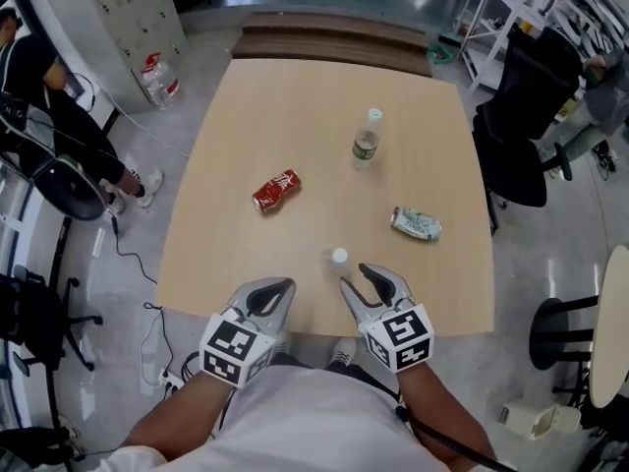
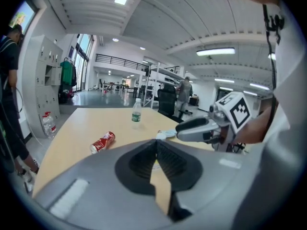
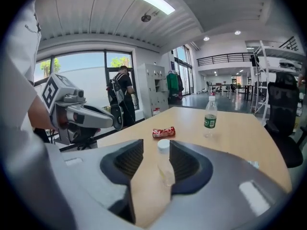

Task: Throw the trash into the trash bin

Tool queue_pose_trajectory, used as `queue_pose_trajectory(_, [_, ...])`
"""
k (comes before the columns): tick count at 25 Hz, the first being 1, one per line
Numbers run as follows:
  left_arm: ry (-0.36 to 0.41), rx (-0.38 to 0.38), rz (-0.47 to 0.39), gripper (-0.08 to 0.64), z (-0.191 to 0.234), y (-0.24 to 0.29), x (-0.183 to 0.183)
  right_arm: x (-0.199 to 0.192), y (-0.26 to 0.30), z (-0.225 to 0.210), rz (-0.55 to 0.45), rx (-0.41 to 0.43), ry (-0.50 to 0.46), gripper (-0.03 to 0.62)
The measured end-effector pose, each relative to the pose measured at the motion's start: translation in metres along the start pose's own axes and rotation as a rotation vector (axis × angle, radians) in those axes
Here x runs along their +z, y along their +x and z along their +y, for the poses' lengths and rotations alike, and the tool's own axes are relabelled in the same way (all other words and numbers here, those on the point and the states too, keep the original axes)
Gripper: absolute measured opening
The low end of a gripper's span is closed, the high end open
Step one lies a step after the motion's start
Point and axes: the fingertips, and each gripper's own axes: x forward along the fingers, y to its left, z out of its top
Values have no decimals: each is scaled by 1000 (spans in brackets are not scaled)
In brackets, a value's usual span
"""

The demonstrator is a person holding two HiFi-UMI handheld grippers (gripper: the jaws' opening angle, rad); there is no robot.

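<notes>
Pale counter (image 1: 295,116): carried all trash listed.
Left claw (image 1: 287,284): hung over the counter's near edge, jaws pressed together, empty.
Right claw (image 1: 355,275): same edge, jaws spread, nothing pinched.
Green-labelled bottle (image 1: 366,146): stood on the counter's far half.
Red can (image 1: 276,191): lay left of centre.
Crushed can (image 1: 416,224): lay right.
White-capped bottle (image 1: 339,258): stood near the edge, between the right claw's jaws.

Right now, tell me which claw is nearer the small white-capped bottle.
Right. The right claw has the small bottle between its open jaws; the left claw sits off to the bottle's left, apart.
</notes>
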Motion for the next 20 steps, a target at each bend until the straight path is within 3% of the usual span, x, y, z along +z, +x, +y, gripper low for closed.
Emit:
queue_pose_trajectory(6, [-4, -62, 31, 9, 10, 7, -5, -8, 28, -12, 77, -79, -48, 196])
queue_pose_trajectory(20, [18, -152, 52, 9, 19, 17, -10, -27, 51, -16, 164, -116, -80, 192])
